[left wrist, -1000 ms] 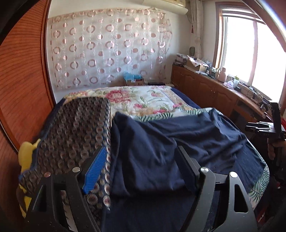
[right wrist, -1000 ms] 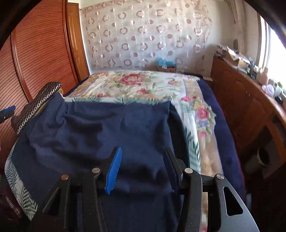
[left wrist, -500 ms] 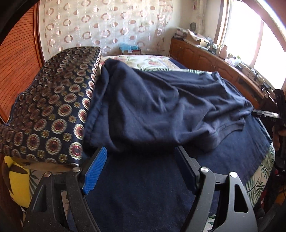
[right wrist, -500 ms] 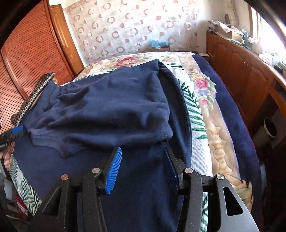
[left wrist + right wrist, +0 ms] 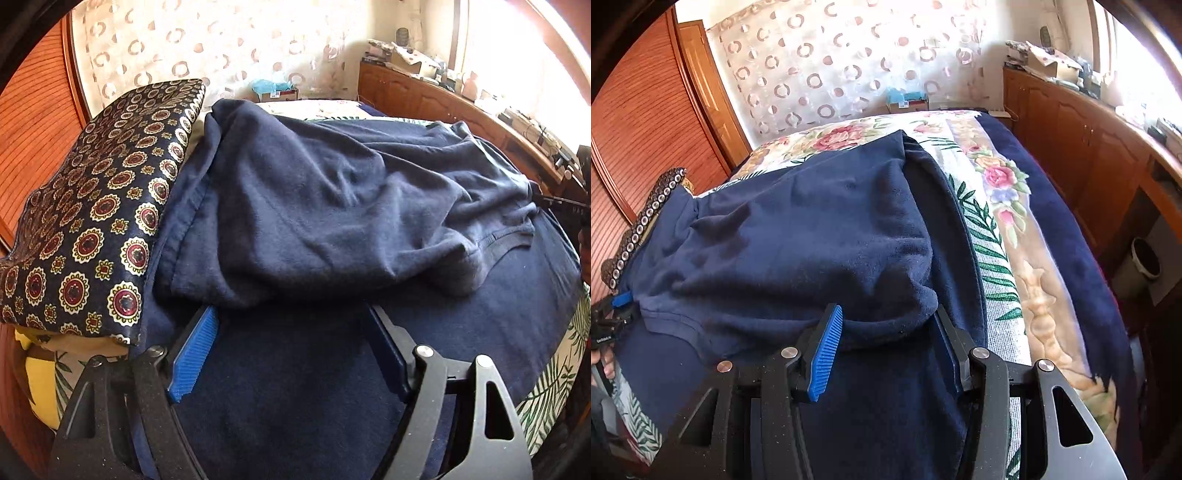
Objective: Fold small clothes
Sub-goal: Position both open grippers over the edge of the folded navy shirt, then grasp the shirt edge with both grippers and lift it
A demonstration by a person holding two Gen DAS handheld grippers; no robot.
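A dark navy garment (image 5: 332, 206) lies crumpled across a navy blanket on the bed; it also shows in the right wrist view (image 5: 798, 236). My left gripper (image 5: 291, 314) is open, its fingertips right at the garment's near left edge, which drapes between them. My right gripper (image 5: 886, 314) is open, its fingertips at the garment's near right corner. Neither holds cloth. The left gripper shows at the left edge of the right wrist view (image 5: 613, 314).
A patterned cushion (image 5: 92, 221) lies left of the garment. A floral bedspread (image 5: 993, 184) covers the bed behind and to the right. A wooden cabinet (image 5: 1089, 147) runs along the right wall, with a bin (image 5: 1141, 262) beside the bed. A wooden wardrobe (image 5: 646, 110) stands left.
Both grippers have moved down and forward to the garment's near edge, staying open. The garment has not moved.
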